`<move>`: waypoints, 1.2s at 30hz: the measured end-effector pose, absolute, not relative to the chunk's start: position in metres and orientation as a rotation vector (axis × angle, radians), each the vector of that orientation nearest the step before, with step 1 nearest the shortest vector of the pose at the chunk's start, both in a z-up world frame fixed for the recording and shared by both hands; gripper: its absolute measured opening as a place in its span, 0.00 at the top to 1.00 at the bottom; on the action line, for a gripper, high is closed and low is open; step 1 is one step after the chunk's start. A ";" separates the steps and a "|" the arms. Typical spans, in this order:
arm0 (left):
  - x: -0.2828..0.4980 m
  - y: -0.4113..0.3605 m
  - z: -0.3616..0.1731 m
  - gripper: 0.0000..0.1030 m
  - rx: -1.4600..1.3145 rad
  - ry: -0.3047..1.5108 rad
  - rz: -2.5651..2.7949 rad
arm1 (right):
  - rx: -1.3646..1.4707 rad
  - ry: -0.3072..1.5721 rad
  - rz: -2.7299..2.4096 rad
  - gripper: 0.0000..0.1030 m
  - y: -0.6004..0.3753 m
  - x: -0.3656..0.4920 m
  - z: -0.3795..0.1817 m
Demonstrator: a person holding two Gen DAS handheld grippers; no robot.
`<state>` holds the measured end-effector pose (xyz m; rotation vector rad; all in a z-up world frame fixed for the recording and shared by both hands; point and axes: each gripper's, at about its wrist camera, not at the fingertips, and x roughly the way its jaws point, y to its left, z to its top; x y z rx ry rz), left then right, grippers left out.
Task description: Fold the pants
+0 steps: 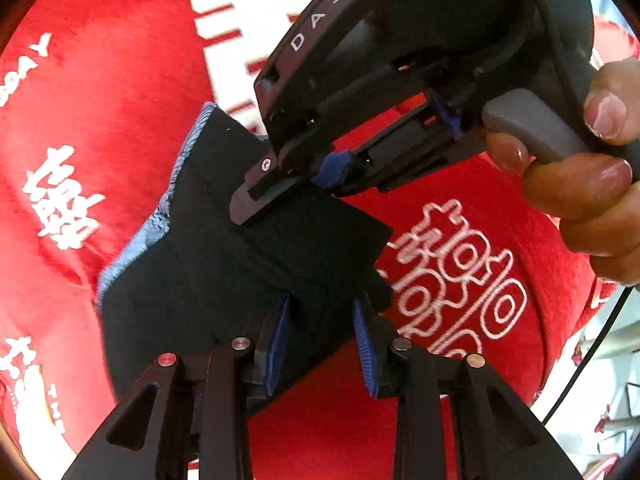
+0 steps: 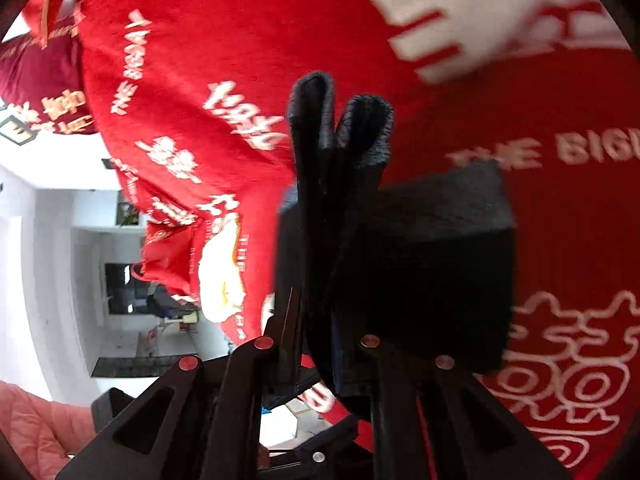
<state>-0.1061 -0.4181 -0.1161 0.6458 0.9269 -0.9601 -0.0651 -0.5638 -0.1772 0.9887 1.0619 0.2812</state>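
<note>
Left gripper (image 1: 320, 344): fingers (image 1: 280, 344) set narrow, dark pants (image 1: 224, 280) bunched between them, bundle running forward and up-left from the tips. Just beyond, right gripper (image 1: 292, 184) pinches the same bundle at its far edge, closed on cloth. Right wrist view: folded pants (image 2: 420, 260) clamped between the fingers, fold loops poking out past the tips. Behind everything, red printed blanket (image 1: 100, 100). Both grips sit close together; long axis runs between them.

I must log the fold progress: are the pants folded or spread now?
Folded. The pants form a compact dark stack; the right view shows doubled layers pinched in the right gripper.
</note>
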 end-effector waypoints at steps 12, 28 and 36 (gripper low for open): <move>-0.117 -0.429 -0.147 0.67 0.707 0.982 -0.979 | 1.034 1.135 0.132 0.78 -0.589 -0.078 -0.246; -0.025 -0.332 -0.118 0.39 0.561 1.090 -0.628 | 0.749 1.204 -0.115 0.62 -0.546 -0.087 -0.222; 0.034 -0.291 -0.124 0.39 0.432 1.150 -0.481 | 0.556 1.166 -0.286 0.60 -0.535 -0.100 -0.193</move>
